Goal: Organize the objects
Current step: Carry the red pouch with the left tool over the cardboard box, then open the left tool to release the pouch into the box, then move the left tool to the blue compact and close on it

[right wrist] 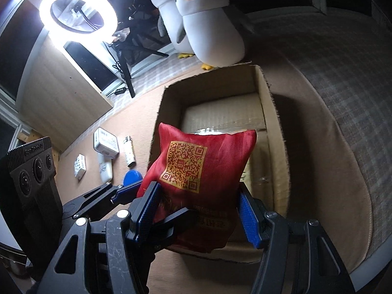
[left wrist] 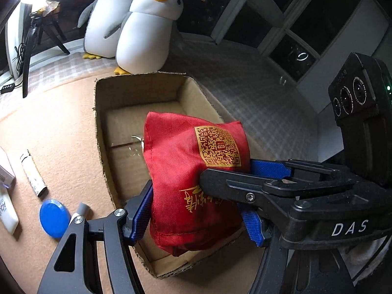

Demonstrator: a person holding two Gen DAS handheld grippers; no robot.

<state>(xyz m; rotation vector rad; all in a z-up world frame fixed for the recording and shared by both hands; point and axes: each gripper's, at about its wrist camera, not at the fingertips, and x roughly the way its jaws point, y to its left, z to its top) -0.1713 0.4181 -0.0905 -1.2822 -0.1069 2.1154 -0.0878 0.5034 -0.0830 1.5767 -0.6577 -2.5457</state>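
A red cloth pouch (left wrist: 186, 186) with a gold QR code is held over the near end of an open cardboard box (left wrist: 107, 103). My left gripper (left wrist: 196, 218) is shut on the pouch, its blue pads pressing both sides. My right gripper (right wrist: 199, 215) is also shut on the same pouch (right wrist: 201, 171), and its fingers (left wrist: 220, 183) cross the pouch in the left wrist view. The box (right wrist: 276, 127) shows a bare taped floor inside. The left gripper's fingers (right wrist: 117, 193) reach in from the left in the right wrist view.
On the tan mat left of the box lie a blue round lid (left wrist: 54, 216), a white lighter (left wrist: 33, 174), a white tube (right wrist: 105, 169), a white case (right wrist: 106, 142) and a small white box (right wrist: 79, 166). Two plush penguins (left wrist: 144, 29) stand behind the box. A ring light (right wrist: 78, 9) glows at far left.
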